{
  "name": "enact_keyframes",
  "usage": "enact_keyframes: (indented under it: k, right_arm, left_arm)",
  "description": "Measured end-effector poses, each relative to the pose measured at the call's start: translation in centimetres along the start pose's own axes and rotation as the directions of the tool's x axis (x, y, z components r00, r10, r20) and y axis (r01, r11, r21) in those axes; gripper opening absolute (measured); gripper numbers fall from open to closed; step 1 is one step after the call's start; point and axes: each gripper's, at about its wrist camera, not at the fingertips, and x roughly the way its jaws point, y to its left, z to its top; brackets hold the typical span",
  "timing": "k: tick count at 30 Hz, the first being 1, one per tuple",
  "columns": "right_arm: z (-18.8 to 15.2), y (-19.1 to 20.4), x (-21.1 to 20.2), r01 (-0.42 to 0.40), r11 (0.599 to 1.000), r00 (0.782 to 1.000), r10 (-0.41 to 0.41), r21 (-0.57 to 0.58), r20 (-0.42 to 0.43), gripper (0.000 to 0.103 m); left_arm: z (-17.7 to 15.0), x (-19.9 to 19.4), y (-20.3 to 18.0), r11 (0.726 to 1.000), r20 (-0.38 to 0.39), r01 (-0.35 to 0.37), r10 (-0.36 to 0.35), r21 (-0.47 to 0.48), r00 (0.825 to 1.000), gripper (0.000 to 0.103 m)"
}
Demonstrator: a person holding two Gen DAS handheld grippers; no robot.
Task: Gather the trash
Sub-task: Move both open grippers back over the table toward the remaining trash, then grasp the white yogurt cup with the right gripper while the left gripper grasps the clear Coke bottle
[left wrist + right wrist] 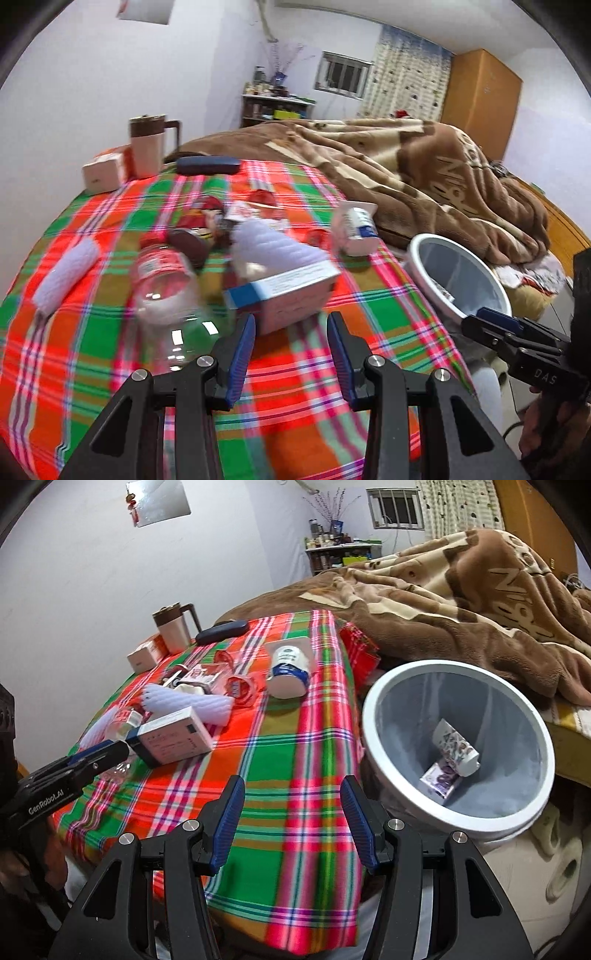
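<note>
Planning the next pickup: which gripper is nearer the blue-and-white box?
Left. The left gripper sits just short of the blue-and-white box, jaws open toward it. The right gripper hangs farther back, near the trash bin.

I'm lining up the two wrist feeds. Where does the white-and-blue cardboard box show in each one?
Left wrist: the box lies centre frame on the plaid cloth, just ahead of the open left claw.
Right wrist: the box sits at left, mid-height, by the left claw's tip.
Shared landmark: the white-rimmed bin at the table's edge.
</note>
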Motion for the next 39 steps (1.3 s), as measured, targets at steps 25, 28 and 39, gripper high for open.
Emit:
enact_keyframes:
  k: [25, 28, 39]
  right_arm:
    - [1.6, 2.5, 2.1, -0.036, 0.998, 0.999, 0.035, -0.054, -0.021, 0.055]
    - [2.0, 2.6, 2.4, -0.032, 0.998, 0.999, 0.031, -0.058, -0.022, 0.055]
    - [5.2, 2.1, 5.7, 0.004, 0.999, 1.0, -0.005, -0.04, -0.017, 0.057]
  left_arm:
    - [2.0, 2.9, 7.4, 0.964, -0.05, -0.169, 0.162, -0.205, 0.985, 0.057]
    - [1.9, 3.7, 7.7, 0.964, -0.059, -0.163, 0.154, -0.209, 0.986, 0.062]
    - [1.4, 5.0, 8.8, 0.962, -0.087, -0.175, 0.16, -0.208, 0.983, 0.071]
